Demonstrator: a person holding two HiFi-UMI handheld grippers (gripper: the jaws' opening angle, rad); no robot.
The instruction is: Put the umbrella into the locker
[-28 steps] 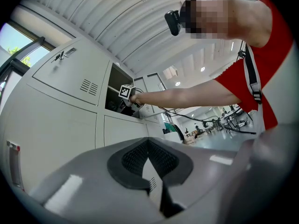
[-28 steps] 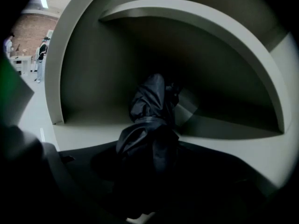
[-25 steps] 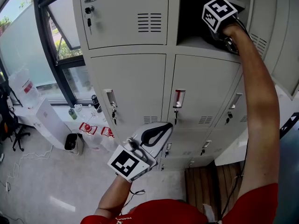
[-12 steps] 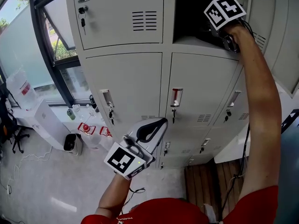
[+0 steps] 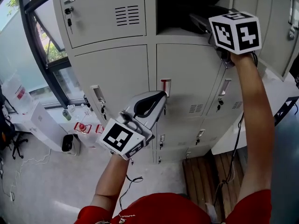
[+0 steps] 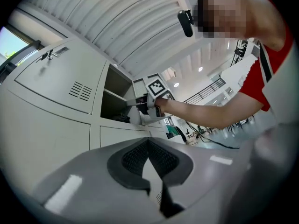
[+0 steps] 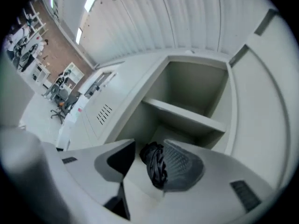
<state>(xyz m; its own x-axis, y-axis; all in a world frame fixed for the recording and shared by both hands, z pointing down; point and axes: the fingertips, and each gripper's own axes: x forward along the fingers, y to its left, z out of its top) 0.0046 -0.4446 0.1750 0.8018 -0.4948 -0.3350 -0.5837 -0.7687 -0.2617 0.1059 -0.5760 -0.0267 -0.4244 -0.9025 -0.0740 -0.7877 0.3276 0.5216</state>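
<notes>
The black folded umbrella lies on the floor of the open upper locker compartment, under its inner shelf. In the right gripper view it shows just past the fingertips, in the gap between the jaws. My right gripper is level in front of that compartment; its jaws stand apart and are closing, with no pad pressing on the umbrella. From the head view the right gripper is at the opening's lower right corner. My left gripper is shut and empty, raised before the middle locker doors, and its pads meet.
The grey locker bank fills the view, with keys hanging in several doors. An open locker door stands at the right. A window, bottles and a small bin are at the lower left. A cable hangs under my right arm.
My right gripper has drawn back out of the locker compartment toward me, leaving the umbrella inside. My left gripper has risen a little and stays shut.
</notes>
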